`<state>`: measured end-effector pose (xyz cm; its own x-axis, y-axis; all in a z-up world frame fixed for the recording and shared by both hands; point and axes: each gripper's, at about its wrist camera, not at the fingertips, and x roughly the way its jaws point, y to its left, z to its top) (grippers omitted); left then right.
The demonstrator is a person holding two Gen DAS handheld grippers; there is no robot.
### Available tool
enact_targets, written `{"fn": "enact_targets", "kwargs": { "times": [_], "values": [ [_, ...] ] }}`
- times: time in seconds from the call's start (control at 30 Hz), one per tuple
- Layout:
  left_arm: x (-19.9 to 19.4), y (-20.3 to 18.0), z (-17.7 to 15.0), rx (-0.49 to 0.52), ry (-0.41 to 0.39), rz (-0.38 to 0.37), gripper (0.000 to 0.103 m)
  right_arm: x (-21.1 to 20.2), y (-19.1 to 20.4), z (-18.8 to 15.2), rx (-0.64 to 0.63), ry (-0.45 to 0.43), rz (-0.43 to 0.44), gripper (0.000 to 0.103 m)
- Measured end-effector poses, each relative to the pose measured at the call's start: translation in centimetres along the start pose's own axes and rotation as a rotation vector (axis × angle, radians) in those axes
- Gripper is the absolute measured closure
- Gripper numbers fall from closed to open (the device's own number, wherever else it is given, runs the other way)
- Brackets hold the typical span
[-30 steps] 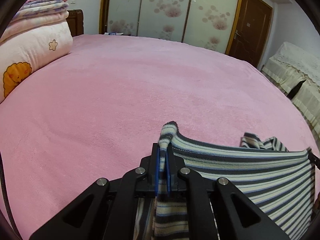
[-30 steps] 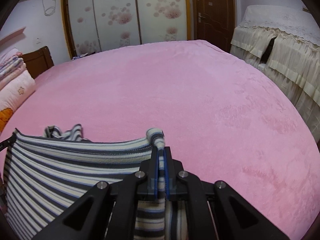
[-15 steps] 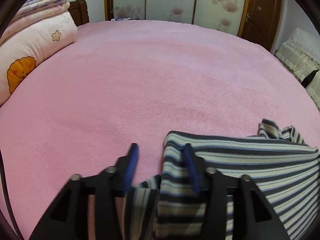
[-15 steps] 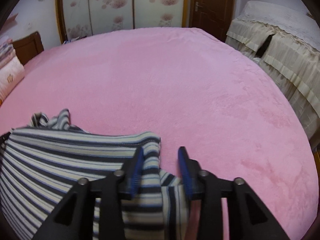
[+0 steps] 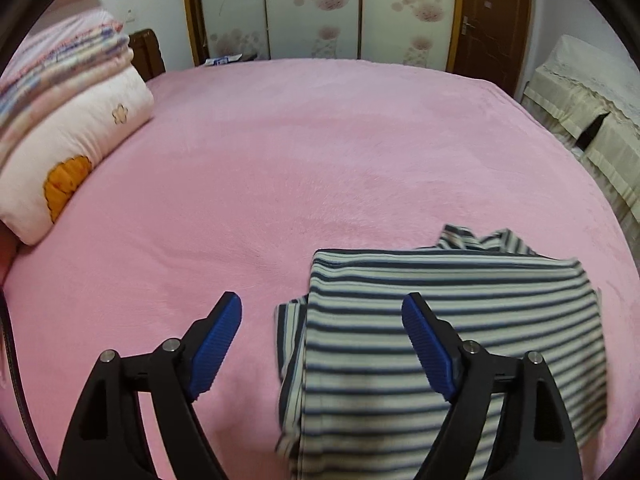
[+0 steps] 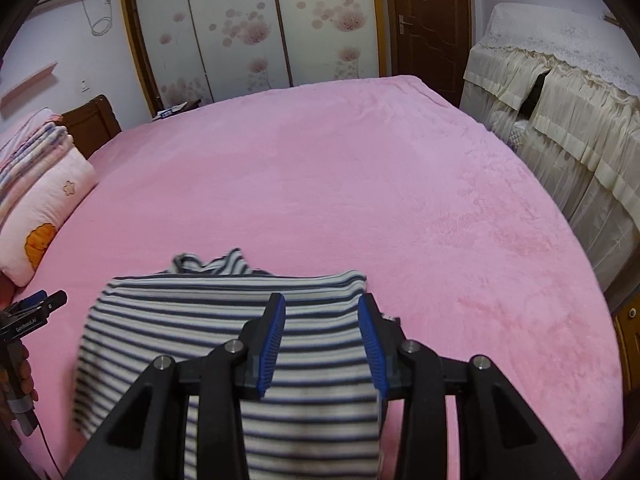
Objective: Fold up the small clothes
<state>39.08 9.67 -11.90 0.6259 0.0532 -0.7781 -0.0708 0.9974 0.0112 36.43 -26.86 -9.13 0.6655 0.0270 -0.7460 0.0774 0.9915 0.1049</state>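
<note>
the left gripper (image 5: 322,332) has just been opening; its blue pads (image 5: 218,342) stand wide apart above the striped garment (image 5: 448,320), gripping nothing. the right gripper (image 6: 322,336) is parted too, nothing pinched, the garment beneath it. the folded garment lies on the pink bed (image 5: 300,152), at five o'clock in the left view. pillows (image 5: 76,148) sit at ten o'clock, the floral wardrobe (image 5: 320,12) at twelve.

Soft, even indoor light, no hard shadows; fisheye bends the edges (dark corners), nearest stripes blurred.
</note>
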Motion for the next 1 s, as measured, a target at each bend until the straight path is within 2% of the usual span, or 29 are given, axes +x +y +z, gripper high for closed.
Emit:
{"fn": "enact_targets", "kwargs": {
  "times": [0.13, 0.3, 0.53, 0.67, 0.77, 0.87, 1.0],
  "values": [
    [-4.9, 0.0, 0.1, -0.001, -0.032, -0.027, 0.011, -3.5, 1.1, -0.3, -0.005, -0.007, 0.004, 0.065],
    [-10.7, 0.3, -1.0, -0.018, -0.053, -0.086, 0.01, -7.7, 2.6, -1.2, -0.036, -0.015, 0.007, 0.065],
    [-15.9, 0.8, -4.3, -0.013, -0.054, -0.143, 0.01, -11.6, 4.7, -4.0, -0.06, 0.004, 0.117, 0.065],
    [-17.0, 1.0, -7.3, -0.033, -0.027, -0.179, 0.01, -12.5, 5.8, -6.3, -0.068, 0.005, 0.147, 0.065],
    [-17.0, 1.8, -9.9, -0.078, -0.031, -0.185, 0.01, -12.6, 6.5, -8.2, -0.074, -0.019, 0.134, 0.065],
    [-16.1, 2.7, -13.2, -0.166, -0.046, -0.209, 0.01, -11.9, 6.9, -10.3, -0.064, -0.033, 0.124, 0.065],
    [-12.8, 3.6, -17.4, -0.307, 0.008, -0.277, 0.01, -10.0, 7.0, -13.2, -0.018, -0.031, 0.137, 0.065]
  ]
}}
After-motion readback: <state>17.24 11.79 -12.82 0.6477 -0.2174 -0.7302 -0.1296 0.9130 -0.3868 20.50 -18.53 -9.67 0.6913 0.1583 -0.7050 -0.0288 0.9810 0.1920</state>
